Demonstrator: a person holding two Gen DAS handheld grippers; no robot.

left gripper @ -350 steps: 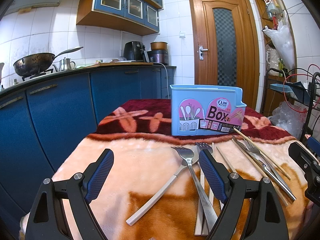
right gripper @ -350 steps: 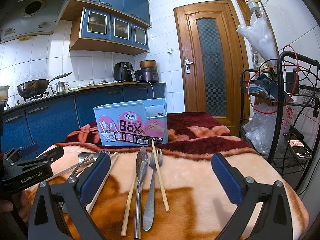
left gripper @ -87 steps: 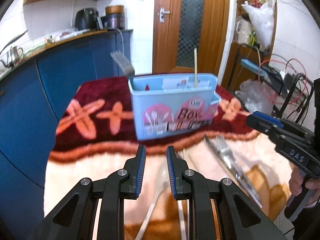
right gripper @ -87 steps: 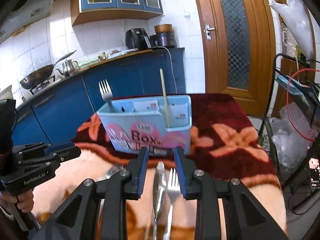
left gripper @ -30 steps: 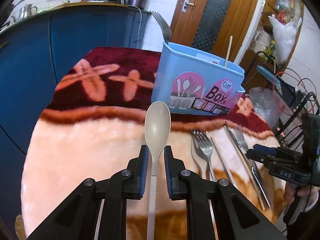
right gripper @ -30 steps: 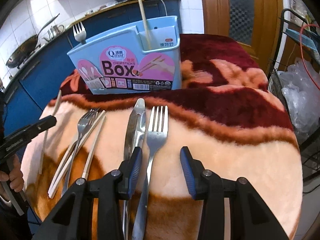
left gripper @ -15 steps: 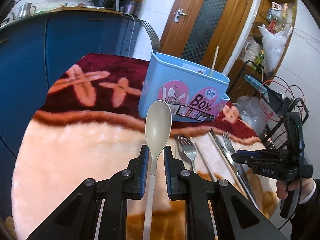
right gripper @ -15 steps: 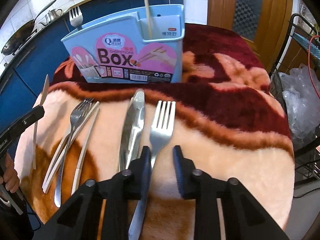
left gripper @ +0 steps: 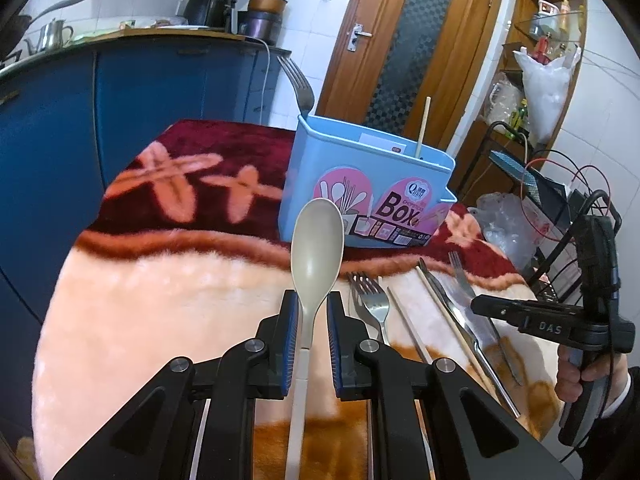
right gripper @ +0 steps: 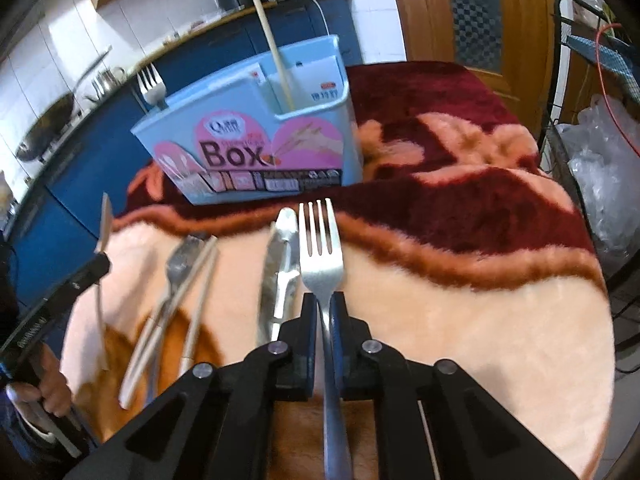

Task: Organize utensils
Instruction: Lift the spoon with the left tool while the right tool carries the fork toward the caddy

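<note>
The left gripper (left gripper: 312,312) was pinching the pale handle of a beige spoon (left gripper: 317,240), bowl pointing straight ahead of its fingers toward the blue utensil box (left gripper: 360,184) beyond. Only the left wrist view showed the bowl's matte, oval face; from the right wrist view the same spoon (right gripper: 105,224) appeared edge-on, a thin sliver off to the far left, long axis near upright. The right gripper (right gripper: 322,308) was clamped on the neck of a steel fork (right gripper: 320,248), shiny, four tines aimed forward at the box (right gripper: 256,152), its handle running back between the pads. A second fork (right gripper: 151,84) and a chopstick (right gripper: 276,52) stood upright in the box. Just left of the right gripper lay metal tongs (right gripper: 278,264), and farther left another fork (right gripper: 180,264) and chopsticks (right gripper: 200,296) lay on the blanket (right gripper: 480,320).
</note>
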